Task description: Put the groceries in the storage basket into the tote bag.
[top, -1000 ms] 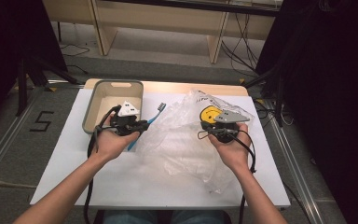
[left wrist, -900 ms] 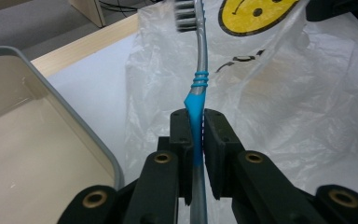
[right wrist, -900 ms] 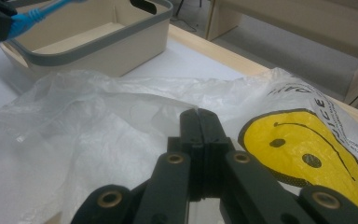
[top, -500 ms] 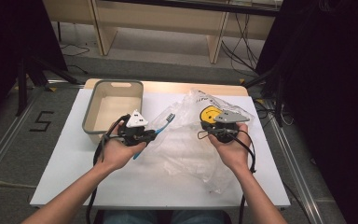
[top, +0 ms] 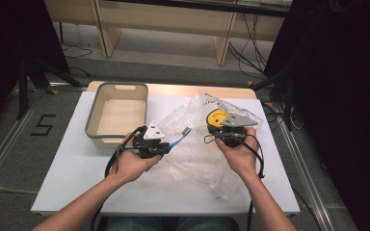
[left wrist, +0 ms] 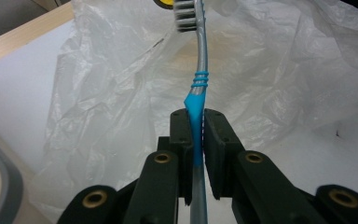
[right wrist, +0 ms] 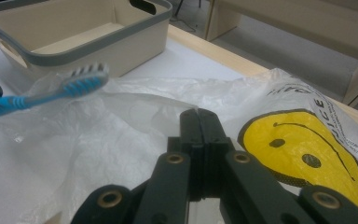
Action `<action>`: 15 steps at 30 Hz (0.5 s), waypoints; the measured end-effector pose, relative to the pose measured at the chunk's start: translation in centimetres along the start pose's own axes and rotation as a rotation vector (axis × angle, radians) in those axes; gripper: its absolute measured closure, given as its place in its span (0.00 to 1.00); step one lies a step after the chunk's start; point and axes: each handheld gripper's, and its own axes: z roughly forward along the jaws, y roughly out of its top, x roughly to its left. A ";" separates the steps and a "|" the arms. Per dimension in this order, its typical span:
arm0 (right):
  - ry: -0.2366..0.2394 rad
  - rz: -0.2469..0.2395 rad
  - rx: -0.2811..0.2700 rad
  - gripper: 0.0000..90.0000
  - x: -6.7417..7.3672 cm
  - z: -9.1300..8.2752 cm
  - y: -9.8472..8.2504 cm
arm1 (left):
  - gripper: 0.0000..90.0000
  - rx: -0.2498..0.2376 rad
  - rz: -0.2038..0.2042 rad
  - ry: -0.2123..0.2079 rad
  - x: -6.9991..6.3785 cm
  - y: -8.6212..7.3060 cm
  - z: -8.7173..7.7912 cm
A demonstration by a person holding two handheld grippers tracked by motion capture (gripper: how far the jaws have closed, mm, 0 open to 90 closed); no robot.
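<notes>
a beige bin with a grey rim [top: 92,129] sits on the far left part of the white bench [top: 77,178], its inside bare. a crumpled clear plastic bag [top: 192,154] spreads over the middle and right of the bench, its far end printed with a yellow smiley face [right wrist: 303,158]. beyond the bench lie grey floor, wooden shelf legs and loose cables.

the left tool [top: 155,147], held in the left hand [top: 130,163], is clamped on the blue and silver handle of a toothbrush [left wrist: 199,88]. the brush sticks out past the jaws toward the far right, its bristled head [top: 186,130] over the near edge of the bag, just right of the bin's near right corner. in the right gripper view the brush head hangs in front of the bin wall, above the plastic.

the right tool [right wrist: 200,122], in the right hand [top: 238,154], has its jaws pressed together; thin film of the bag appears to be pinched between them, beside the smiley print.

the near left of the bench is bare white surface; the bag's near end reaches toward the bench's front edge.
</notes>
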 end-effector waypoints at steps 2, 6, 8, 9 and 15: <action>0.000 0.001 0.000 1.00 0.0 0.0 0.0 | 0.91 0.009 0.003 -0.010 -0.3 0.0 0.3; 0.001 0.001 -0.004 1.00 0.0 -0.1 0.1 | 0.91 0.026 0.003 -0.029 -0.8 0.1 1.0; -0.002 -0.001 -0.004 1.00 0.0 -0.1 0.1 | 0.91 0.038 0.017 -0.020 -1.1 0.1 1.4; 0.000 0.002 -0.007 1.00 0.0 -0.1 0.1 | 0.91 0.045 0.021 -0.018 -1.1 0.1 1.5; 0.001 -0.001 -0.012 1.00 0.1 -0.2 0.2 | 0.91 0.065 0.009 -0.020 -1.2 0.1 2.5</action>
